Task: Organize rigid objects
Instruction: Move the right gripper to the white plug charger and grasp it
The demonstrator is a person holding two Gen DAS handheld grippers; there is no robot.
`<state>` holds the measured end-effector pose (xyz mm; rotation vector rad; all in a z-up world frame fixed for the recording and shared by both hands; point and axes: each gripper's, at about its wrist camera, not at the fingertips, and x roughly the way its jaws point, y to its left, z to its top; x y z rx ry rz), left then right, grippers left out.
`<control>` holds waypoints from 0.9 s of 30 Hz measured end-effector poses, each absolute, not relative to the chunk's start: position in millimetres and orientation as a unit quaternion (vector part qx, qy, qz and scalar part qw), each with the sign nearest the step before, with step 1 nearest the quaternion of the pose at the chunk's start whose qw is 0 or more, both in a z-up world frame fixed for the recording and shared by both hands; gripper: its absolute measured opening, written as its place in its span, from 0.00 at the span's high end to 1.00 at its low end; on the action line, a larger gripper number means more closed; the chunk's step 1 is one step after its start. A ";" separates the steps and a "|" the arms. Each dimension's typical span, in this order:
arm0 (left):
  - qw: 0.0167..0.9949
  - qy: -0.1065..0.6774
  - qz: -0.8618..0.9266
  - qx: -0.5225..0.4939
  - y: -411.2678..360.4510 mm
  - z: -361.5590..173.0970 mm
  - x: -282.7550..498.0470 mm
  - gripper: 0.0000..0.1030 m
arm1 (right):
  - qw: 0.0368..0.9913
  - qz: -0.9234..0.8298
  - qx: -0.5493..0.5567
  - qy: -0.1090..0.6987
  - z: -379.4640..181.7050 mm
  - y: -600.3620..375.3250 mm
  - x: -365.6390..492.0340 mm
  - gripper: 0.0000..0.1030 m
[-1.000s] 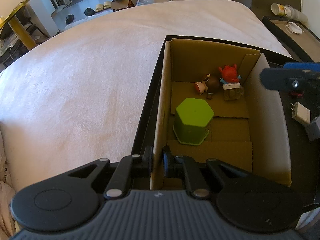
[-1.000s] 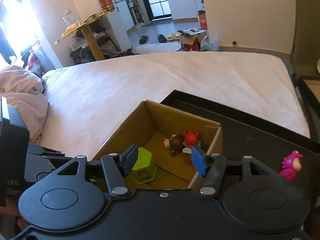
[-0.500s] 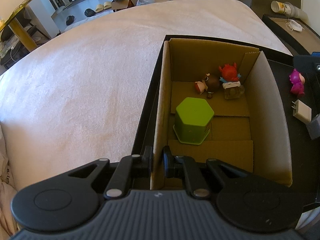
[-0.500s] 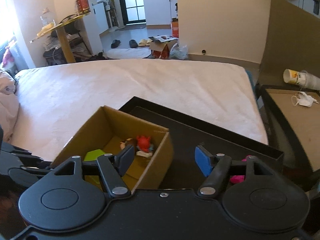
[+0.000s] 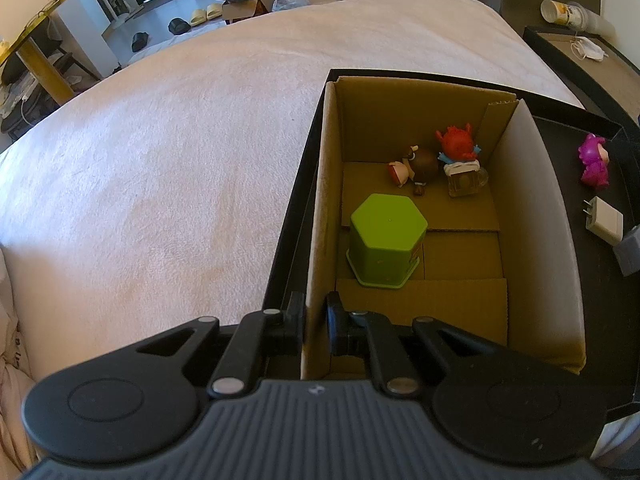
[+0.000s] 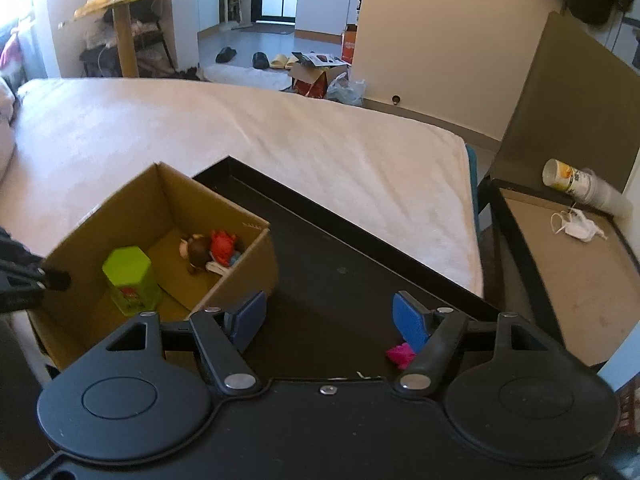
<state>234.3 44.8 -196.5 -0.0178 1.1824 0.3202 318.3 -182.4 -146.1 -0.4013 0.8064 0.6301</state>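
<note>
A cardboard box stands on a black tray. Inside it are a green hexagonal container, a brown figure and a red figure. My left gripper is shut on the box's near left wall. My right gripper is open above the tray, right of the box. A pink figure stands on the tray, partly hidden behind my right finger.
A white charger and a grey block lie on the tray at the right. The tray rests on a white bed. A side table holds a cup and a mask.
My right gripper has swung right, away from over the box to above the tray near the pink figure. The left gripper and box have not moved.
</note>
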 end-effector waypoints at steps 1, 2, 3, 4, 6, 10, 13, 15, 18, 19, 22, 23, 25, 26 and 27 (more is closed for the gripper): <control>0.818 0.555 0.150 -0.008 44.6 -196.6 234.4 0.90 | 0.850 0.303 -0.196 0.383 -146.9 -182.5 318.0 0.32; 0.818 0.555 0.150 -0.008 44.3 -196.7 234.6 0.90 | 0.848 0.307 -0.202 0.383 -147.9 -182.8 317.4 0.32; 0.818 0.555 0.150 -0.008 44.3 -196.6 234.7 0.90 | 0.846 0.310 -0.206 0.383 -148.6 -183.6 317.4 0.32; 0.818 0.555 0.150 -0.008 44.2 -196.6 234.7 0.90 | 0.844 0.312 -0.210 0.384 -149.7 -184.7 317.7 0.31; 0.818 0.555 0.151 -0.007 43.8 -196.5 234.9 0.90 | 0.840 0.313 -0.212 0.388 -152.0 -187.9 320.1 0.31; 0.818 0.555 0.151 -0.008 43.5 -196.5 234.8 0.90 | 0.838 0.308 -0.219 0.395 -156.2 -192.3 324.2 0.28; 0.818 0.555 0.151 -0.007 43.5 -196.5 234.7 0.90 | 0.836 0.308 -0.223 0.395 -160.4 -196.2 328.1 0.24; 0.818 0.555 0.151 -0.007 43.4 -196.5 234.8 0.90 | 0.834 0.306 -0.225 0.400 -164.5 -198.7 331.5 0.23; 0.818 0.556 0.150 -0.008 43.6 -196.2 234.6 0.90 | 0.829 0.299 -0.228 0.413 -172.3 -201.3 336.5 0.23; 0.818 0.556 0.150 -0.008 43.4 -196.1 234.5 0.90 | 0.828 0.297 -0.230 0.417 -174.4 -201.6 337.6 0.23; 0.818 0.555 0.151 -0.008 43.6 -196.0 234.3 0.90 | 0.823 0.295 -0.234 0.425 -180.5 -203.5 340.1 0.21; 0.818 0.555 0.151 -0.008 43.8 -196.0 234.3 0.90 | 0.822 0.295 -0.234 0.427 -182.3 -204.5 341.0 0.20; 0.818 0.555 0.151 -0.009 43.7 -195.9 234.5 0.90 | 0.818 0.294 -0.235 0.434 -186.5 -206.0 343.2 0.20; 0.818 0.555 0.151 -0.009 43.8 -195.8 234.4 0.90 | 0.817 0.292 -0.233 0.439 -189.0 -207.3 345.1 0.20; 0.818 0.555 0.151 -0.010 43.9 -195.7 234.3 0.90 | 0.816 0.290 -0.231 0.444 -190.9 -208.3 346.8 0.20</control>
